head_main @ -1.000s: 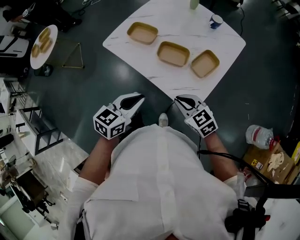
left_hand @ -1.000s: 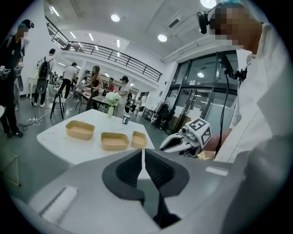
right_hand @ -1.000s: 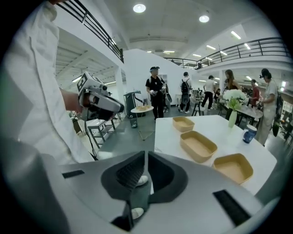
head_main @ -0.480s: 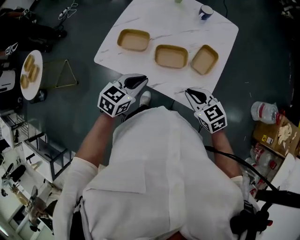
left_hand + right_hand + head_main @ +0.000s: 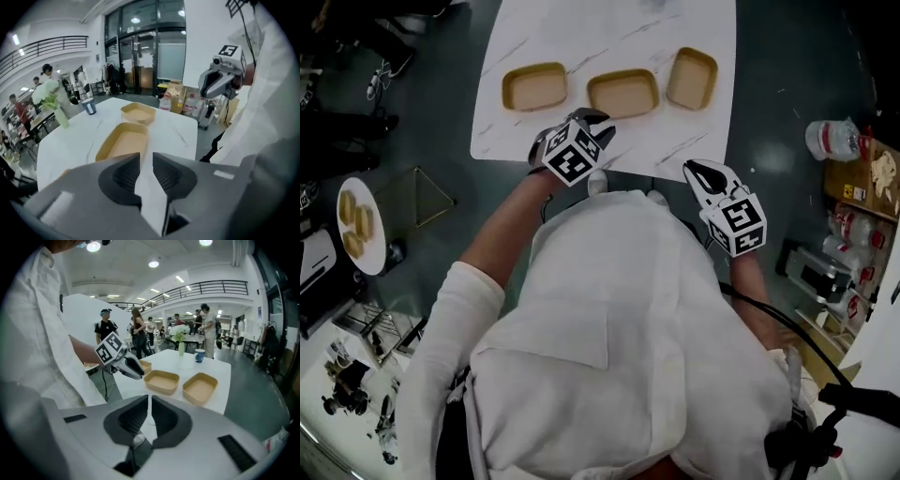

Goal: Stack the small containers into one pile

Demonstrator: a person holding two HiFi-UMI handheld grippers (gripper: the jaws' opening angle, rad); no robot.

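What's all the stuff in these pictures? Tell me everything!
table: one, white marbled, before the person
containers: three, tan, in a row on the table, unstacked
cup: one, blue and white, table's far end
vase: one, green, beside the cup
plastic bottle: one, clear, floor at right
cardboard box: one, brown, by the bottle
round tray: one, white, far left
left gripper: one, black and white, over the table edge, jaws slightly apart, empty
right gripper: one, black and white, off the table, jaws together, empty
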